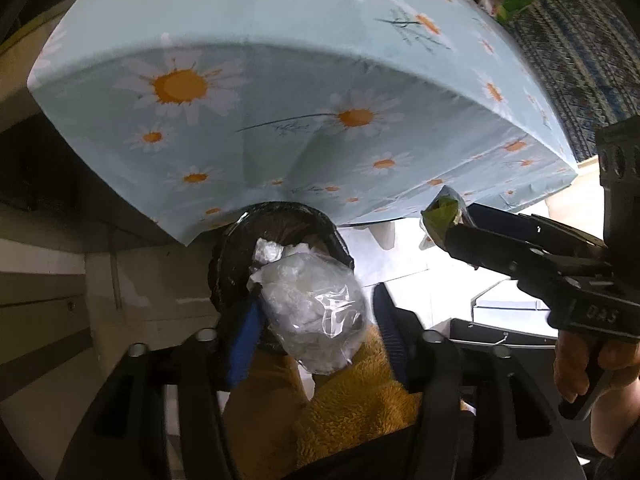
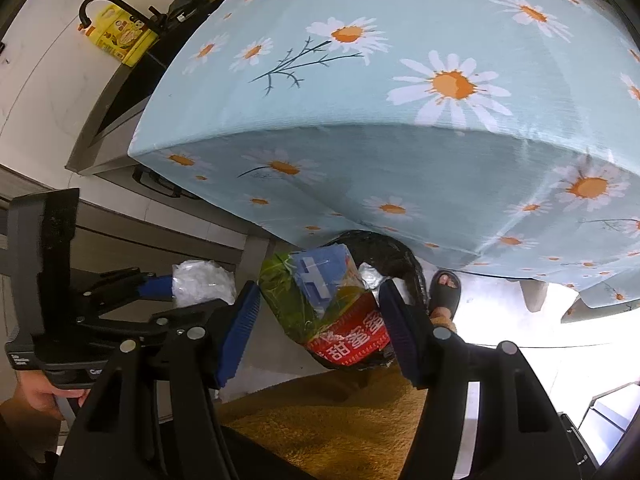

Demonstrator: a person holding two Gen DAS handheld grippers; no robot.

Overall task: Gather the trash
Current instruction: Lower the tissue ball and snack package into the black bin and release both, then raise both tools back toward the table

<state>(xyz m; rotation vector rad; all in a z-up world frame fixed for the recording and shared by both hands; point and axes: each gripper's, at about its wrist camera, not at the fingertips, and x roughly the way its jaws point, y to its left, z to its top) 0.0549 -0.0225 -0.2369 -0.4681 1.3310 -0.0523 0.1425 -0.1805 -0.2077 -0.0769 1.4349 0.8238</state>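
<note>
**Both pieces of trash over the bin, neither dropped yet**

Nearest me are my own black tongs. Beyond them hangs the daisy tablecloth (image 2: 400, 92), and under its near edge stands the black-lined bin (image 1: 280, 216). My left tongs (image 1: 316, 320) stand around the clear plastic wad (image 1: 312, 312), though I cannot tell whether they pinch it. My right tongs (image 2: 316, 320) grip the green-and-red wrapper (image 2: 324, 300), to the right of the wad. What is left, I judge, is letting both fall in.

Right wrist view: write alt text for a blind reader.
The right hand-held gripper grips a crumpled green, blue and red snack wrapper above a black-lined trash bin. A daisy tablecloth hangs behind.
</note>
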